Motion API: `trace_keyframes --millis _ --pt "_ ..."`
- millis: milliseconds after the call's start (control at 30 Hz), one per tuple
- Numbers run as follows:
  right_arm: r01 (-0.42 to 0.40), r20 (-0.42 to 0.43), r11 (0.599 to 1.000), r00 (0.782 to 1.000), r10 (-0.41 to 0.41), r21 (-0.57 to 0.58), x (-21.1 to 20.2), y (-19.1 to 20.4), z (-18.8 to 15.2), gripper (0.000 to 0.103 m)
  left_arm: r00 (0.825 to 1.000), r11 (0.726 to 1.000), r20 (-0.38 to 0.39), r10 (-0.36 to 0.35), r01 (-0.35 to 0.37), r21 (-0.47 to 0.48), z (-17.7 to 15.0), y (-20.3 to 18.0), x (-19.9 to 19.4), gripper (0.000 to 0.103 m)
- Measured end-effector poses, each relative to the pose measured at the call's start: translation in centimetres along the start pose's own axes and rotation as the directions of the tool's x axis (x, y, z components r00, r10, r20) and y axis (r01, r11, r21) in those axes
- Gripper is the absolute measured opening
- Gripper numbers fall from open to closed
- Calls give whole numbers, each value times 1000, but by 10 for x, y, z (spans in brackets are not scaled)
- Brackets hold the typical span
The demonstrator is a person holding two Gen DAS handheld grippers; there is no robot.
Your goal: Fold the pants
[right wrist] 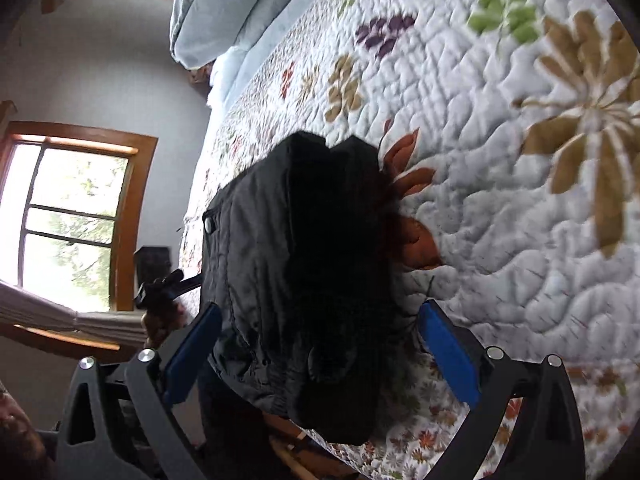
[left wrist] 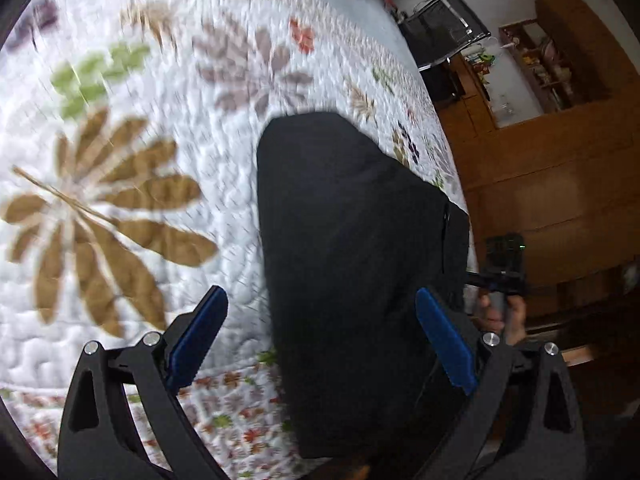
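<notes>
The black pants [left wrist: 352, 264] lie folded in a compact stack near the edge of the floral quilt [left wrist: 132, 168]. My left gripper [left wrist: 320, 340] is open, its blue pads [left wrist: 196, 340] spread on either side of the stack's near end, holding nothing. In the right wrist view the pants [right wrist: 304, 272] show a waistband with a snap button [right wrist: 209, 224]. My right gripper [right wrist: 320, 352] is open too, with blue pads [right wrist: 448, 356] astride the bundle's near end. Each gripper shows in the other's view, beyond the bed edge, the right one [left wrist: 504, 268] and the left one [right wrist: 160, 284].
The quilt [right wrist: 500, 200] covers a bed, with a grey-blue pillow [right wrist: 224, 4] at its head. A wooden wall, shelves [left wrist: 540, 64] and a black chair [left wrist: 444, 28] stand beyond one bed edge. Windows [right wrist: 72, 220] lie beyond the other.
</notes>
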State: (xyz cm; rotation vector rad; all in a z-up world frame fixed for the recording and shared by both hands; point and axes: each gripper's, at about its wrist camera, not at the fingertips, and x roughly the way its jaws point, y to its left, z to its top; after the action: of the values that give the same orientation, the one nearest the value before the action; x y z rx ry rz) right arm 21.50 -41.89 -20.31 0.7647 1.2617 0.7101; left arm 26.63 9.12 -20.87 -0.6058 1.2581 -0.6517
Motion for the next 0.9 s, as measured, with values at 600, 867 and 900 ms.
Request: trace_keyframes --millis 600,867,900 --pt "-112 -99 994 989 110 -14 42 2 3 100 983 991 -133 -130 131 4 0 -6 56 93" --pt "-112 -107 992 989 104 -64 47 8 3 52 988 994 -111 -106 105 -13 1 -5 54 59" --pt "-109 -105 991 989 101 -77 47 11 2 46 988 994 -104 -111 109 -22 1 -5 52 54"
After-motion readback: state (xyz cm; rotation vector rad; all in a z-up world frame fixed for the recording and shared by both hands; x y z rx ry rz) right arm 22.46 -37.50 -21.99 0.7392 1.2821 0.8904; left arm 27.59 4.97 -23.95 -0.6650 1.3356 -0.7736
